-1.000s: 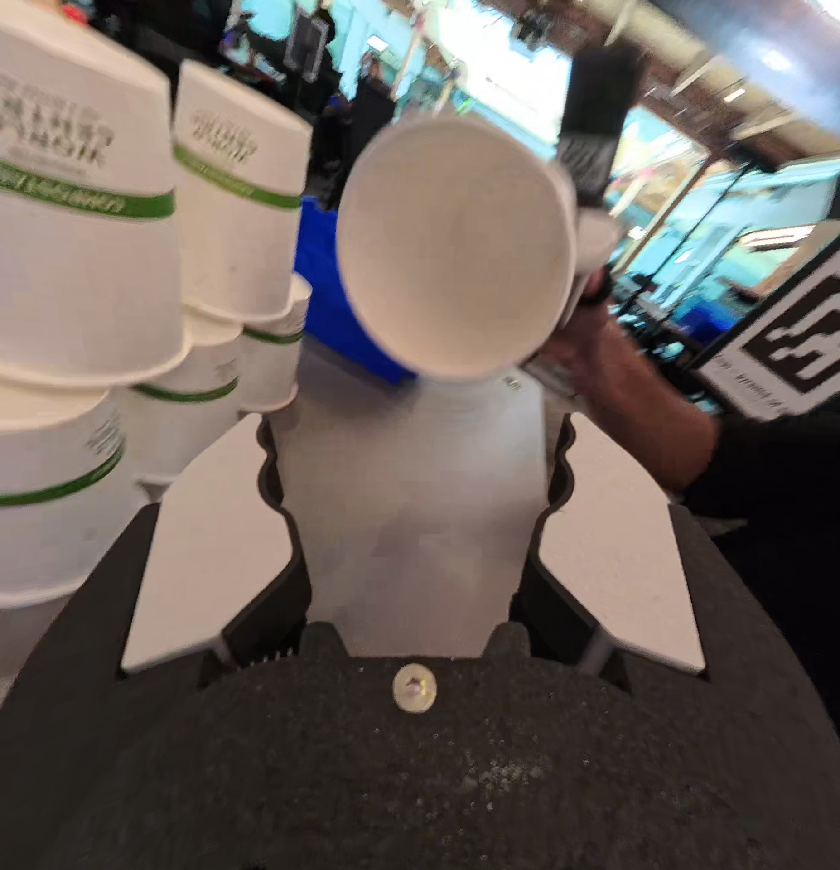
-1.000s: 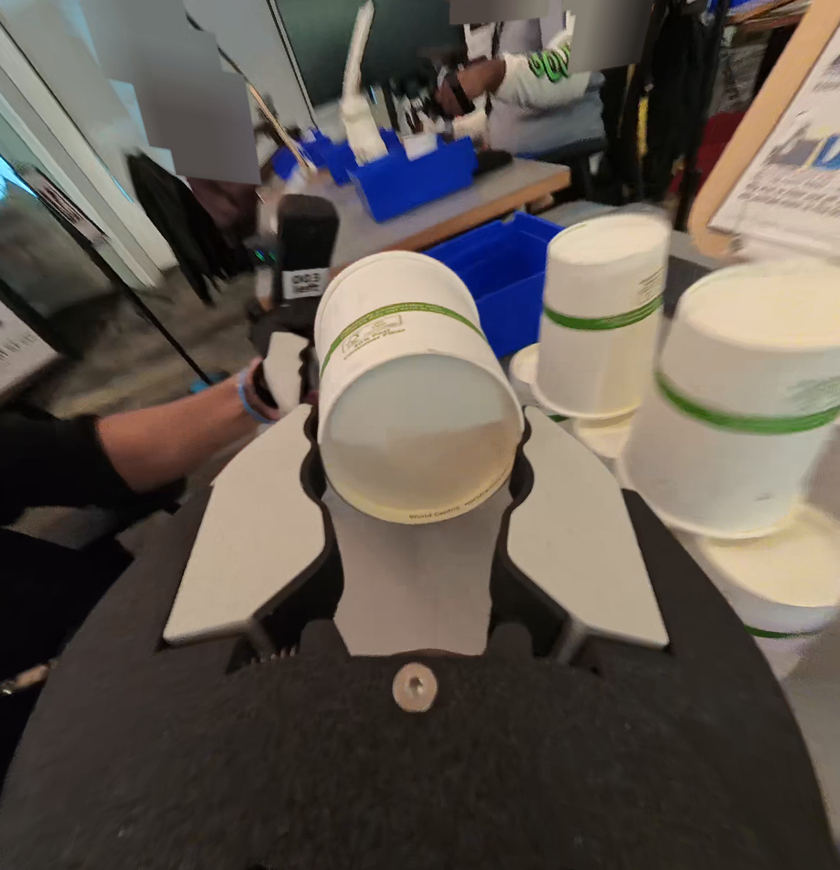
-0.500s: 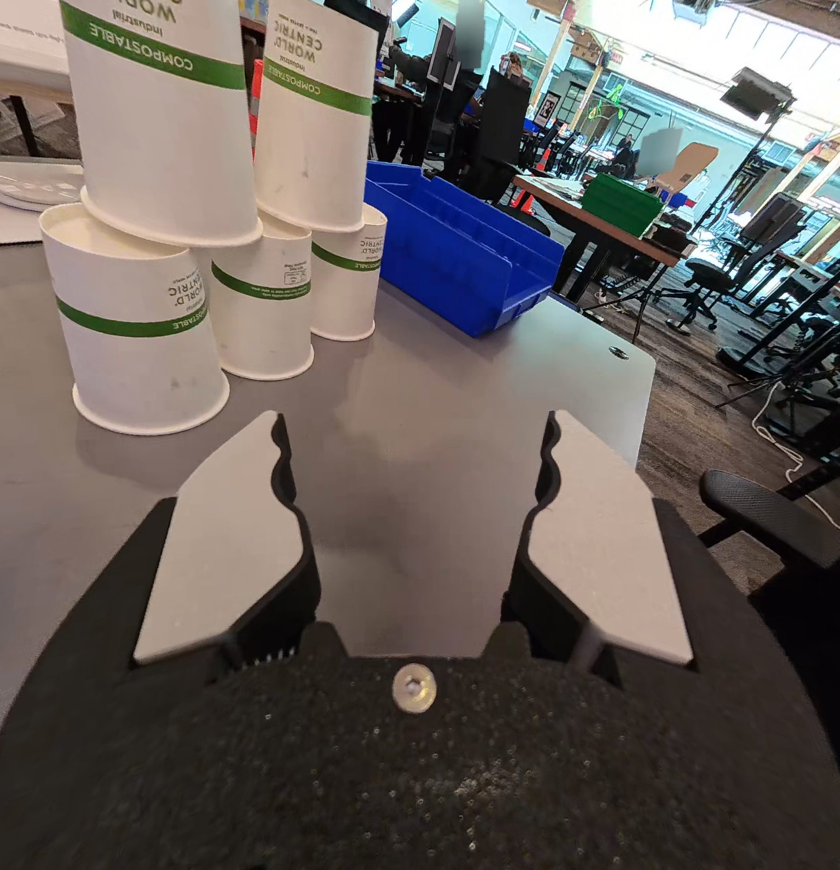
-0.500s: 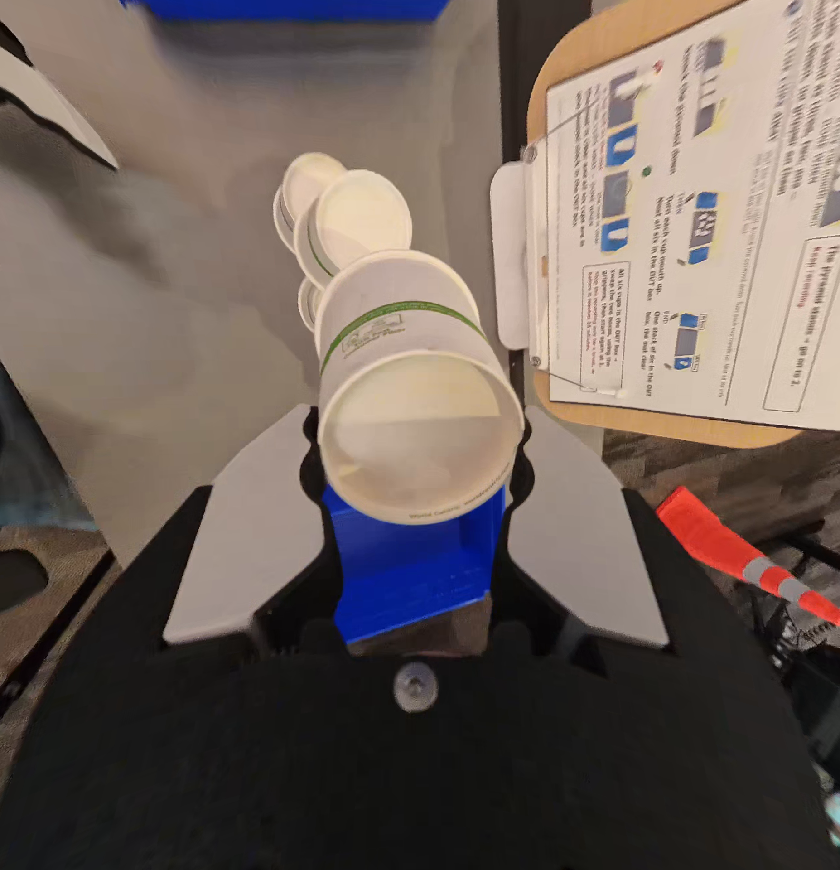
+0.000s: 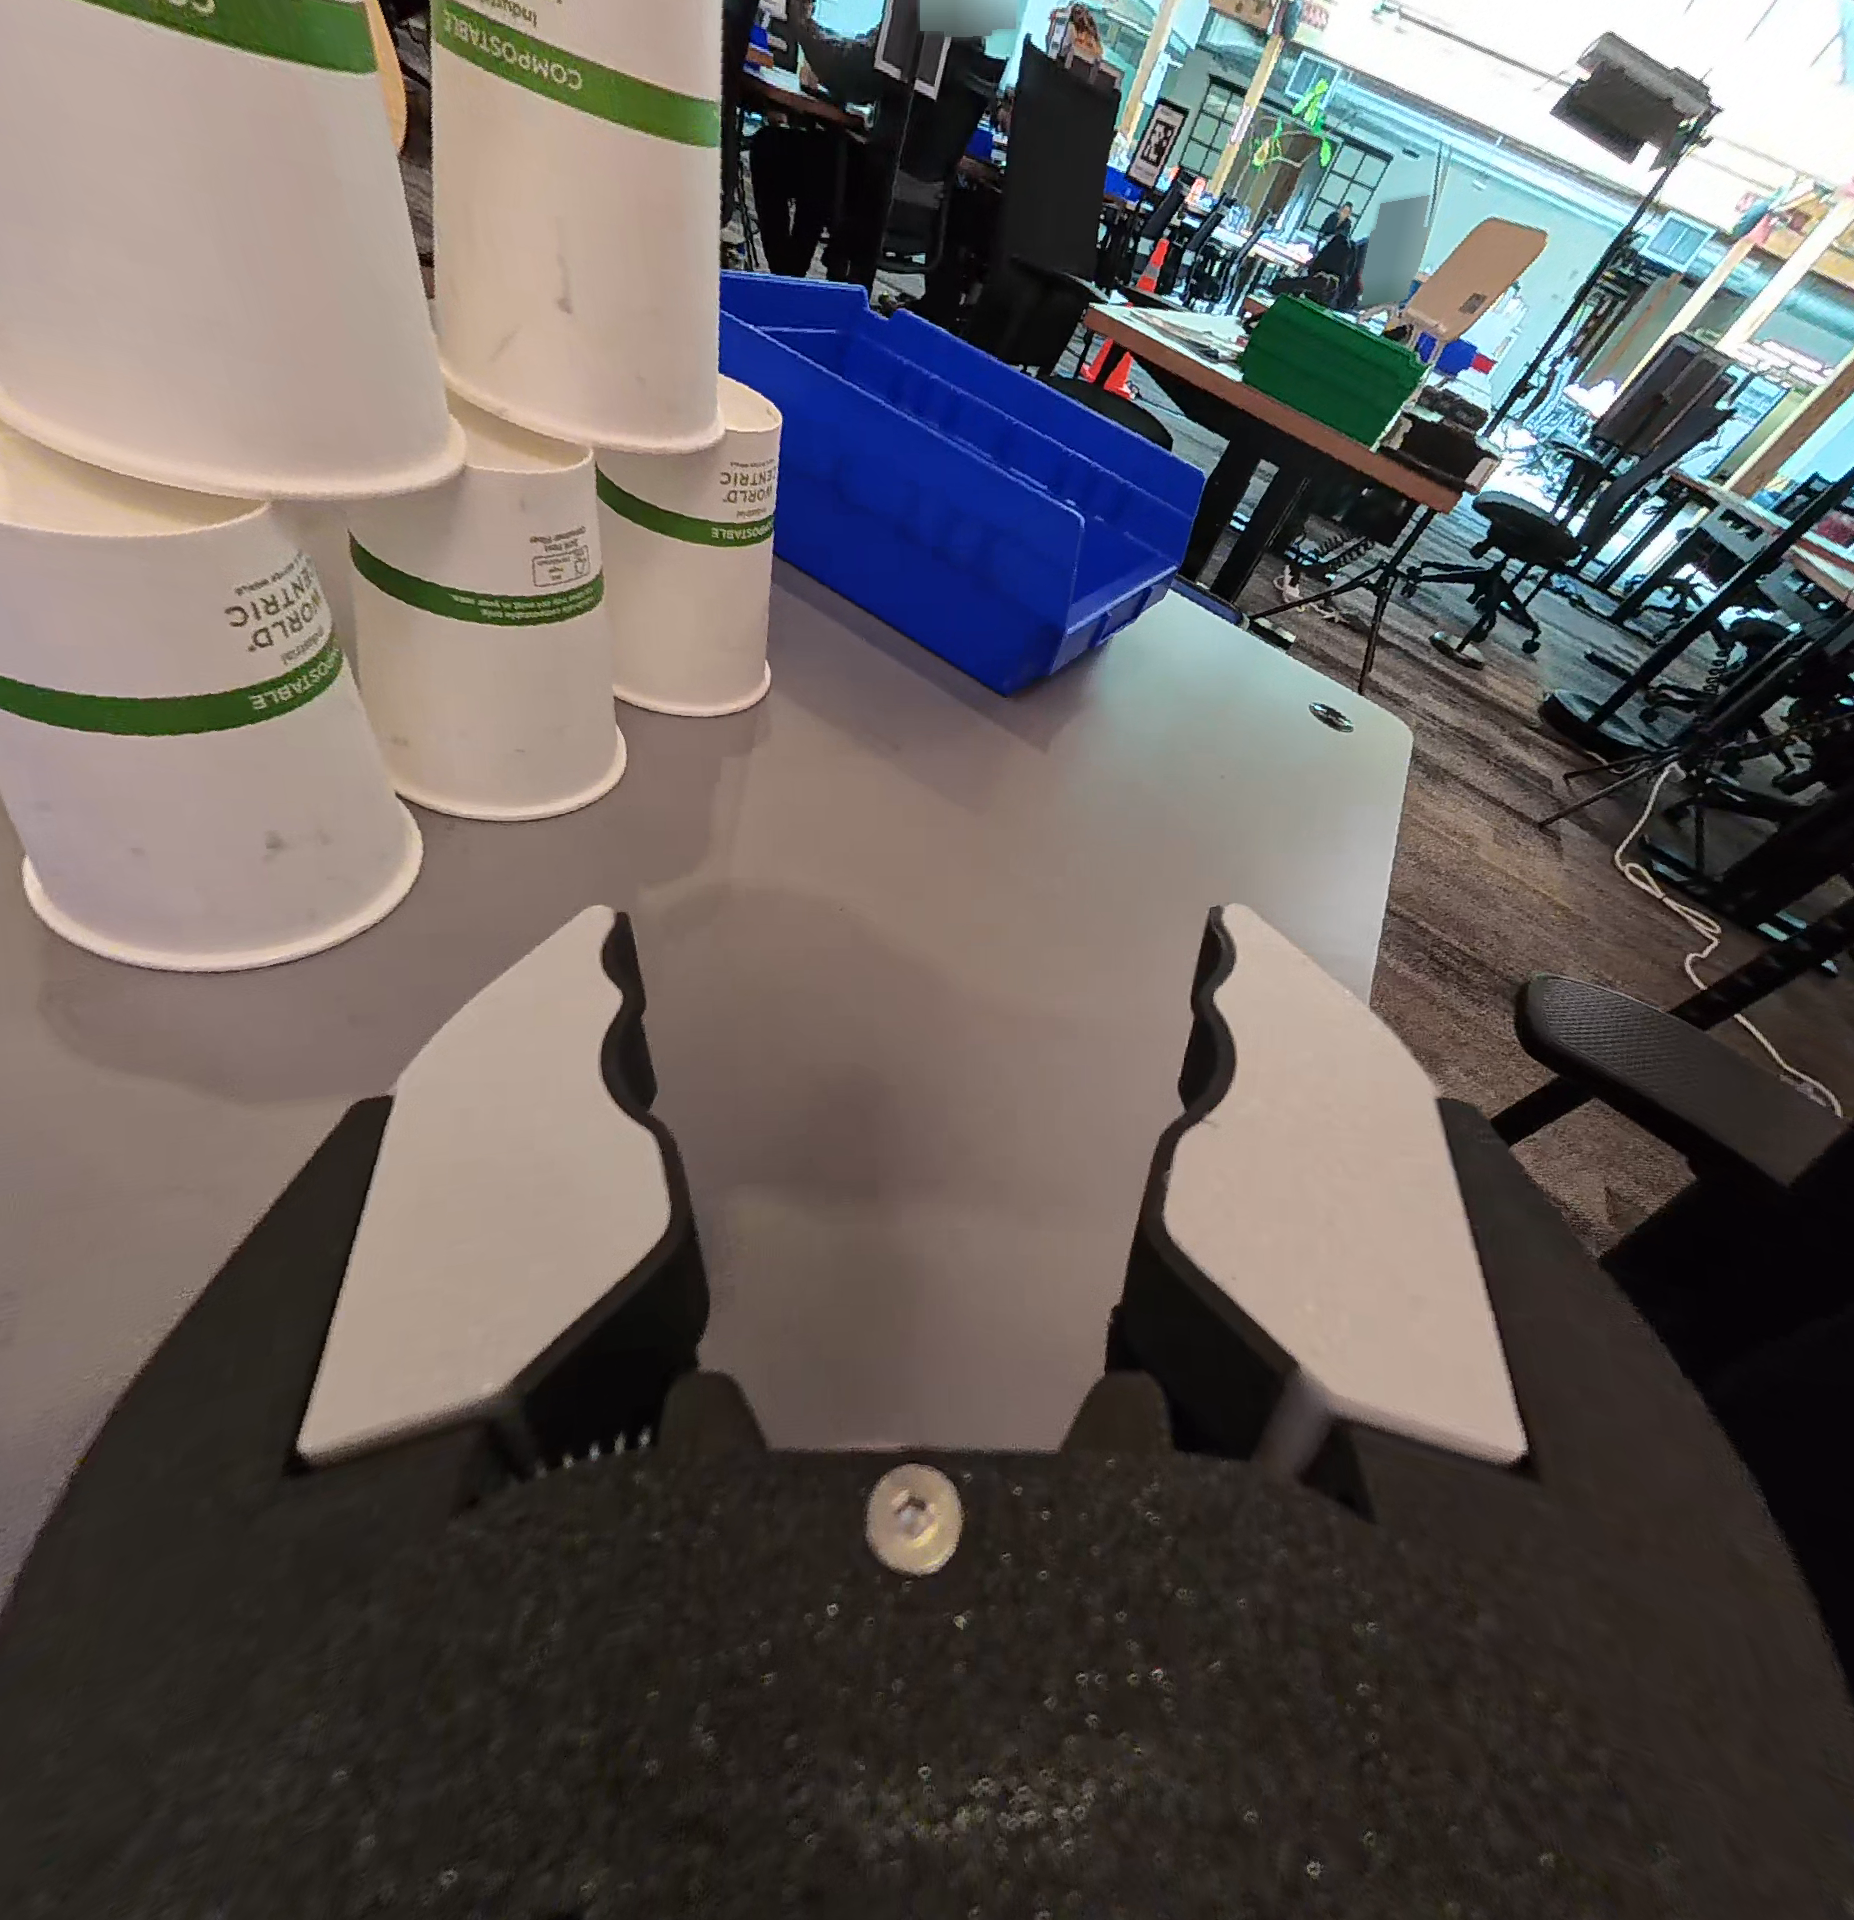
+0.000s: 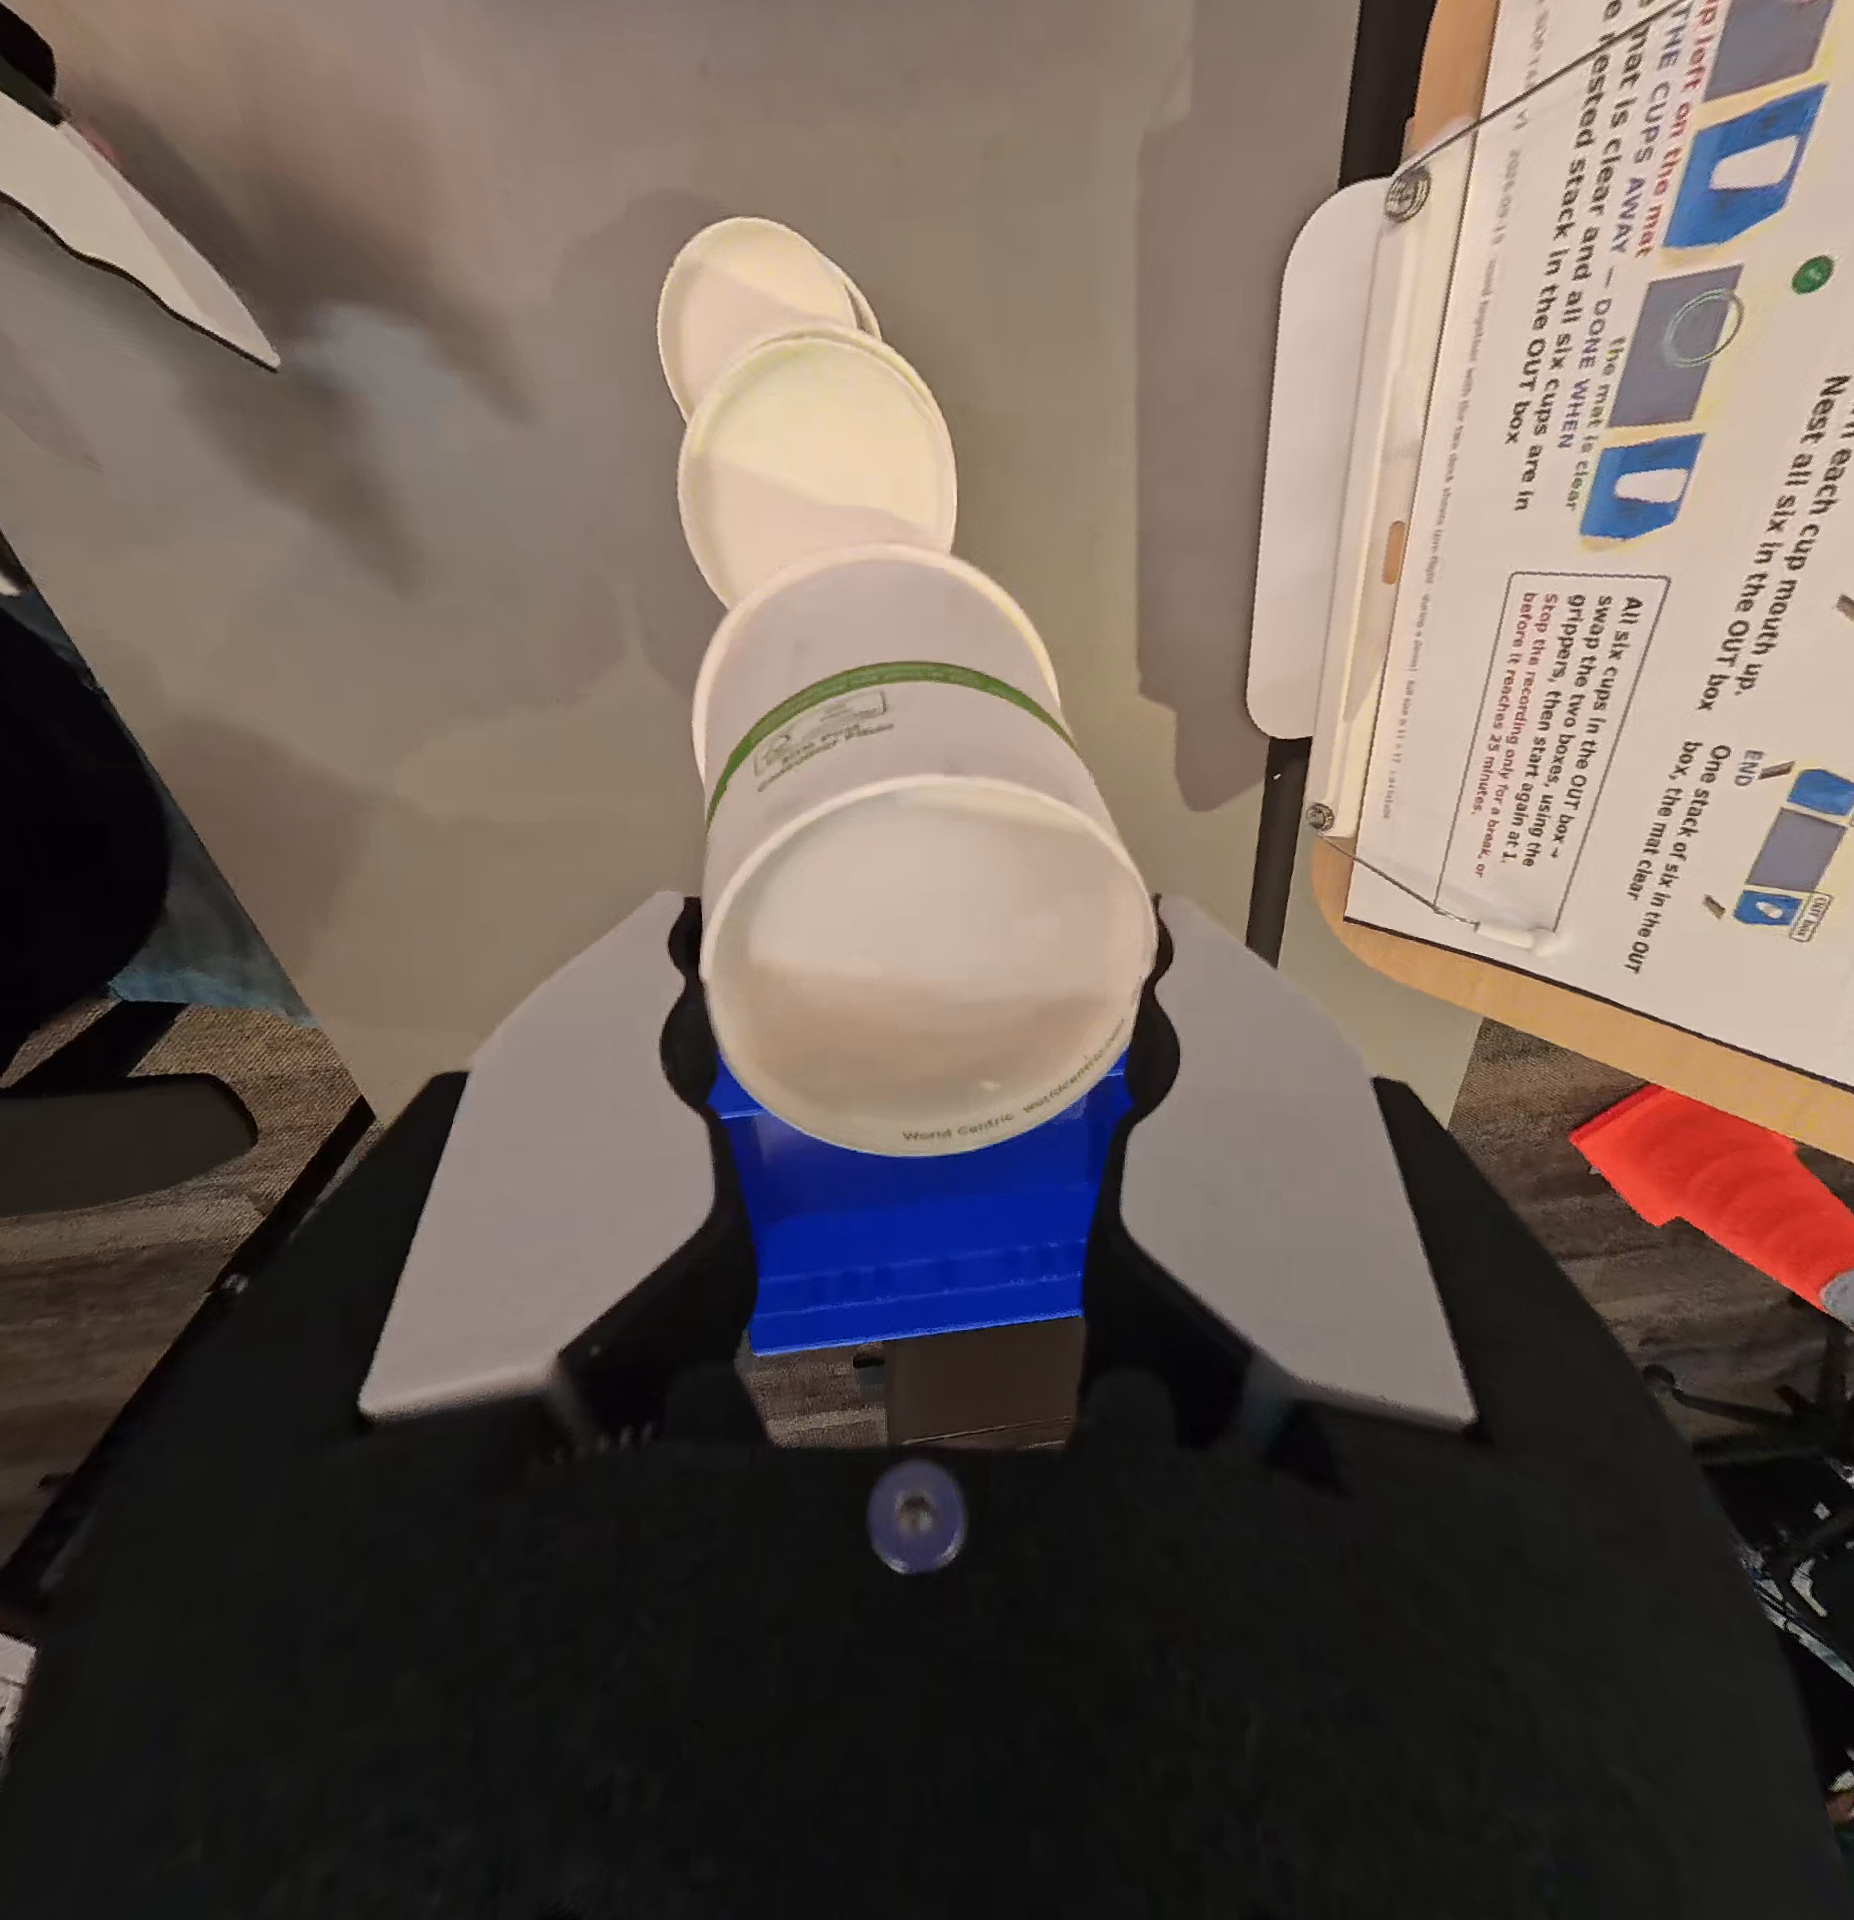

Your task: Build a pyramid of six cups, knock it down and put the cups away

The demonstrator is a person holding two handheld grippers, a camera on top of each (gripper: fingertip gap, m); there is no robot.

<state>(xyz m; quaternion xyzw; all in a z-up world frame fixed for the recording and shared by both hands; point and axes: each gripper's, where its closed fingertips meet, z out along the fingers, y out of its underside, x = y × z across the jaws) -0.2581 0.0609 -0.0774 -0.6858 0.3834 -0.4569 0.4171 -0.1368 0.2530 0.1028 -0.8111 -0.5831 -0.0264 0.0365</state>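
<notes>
Five white paper cups with green bands stand upside down at the left of the left wrist view. Three form a bottom row [image 5: 175, 727], [image 5: 487, 644], [image 5: 694, 561] and two sit on them [image 5: 196, 260], [image 5: 580, 229]. My left gripper [image 5: 912, 935] is open and empty, low over the grey table [image 5: 1006, 831] to the right of the stack. My right gripper [image 6: 923, 925] is shut on a sixth cup [image 6: 892, 831], held bottom up above the stack and looking down on it. The bases of the two upper cups [image 6: 767, 301], [image 6: 814, 457] show beyond it.
A blue bin [image 5: 954, 488] stands on the table behind the stack and also shows under my right gripper [image 6: 912, 1247]. A clipboard with an instruction sheet [image 6: 1629, 520] lies to the right. An orange cone [image 6: 1733, 1195] lies on the floor. An office chair [image 5: 1681, 1060] stands off the table's right edge.
My right gripper has swung the cup from beside the stack to above it, looking down, and come closer to the upper cups. My left gripper has edged toward the stack, still open.
</notes>
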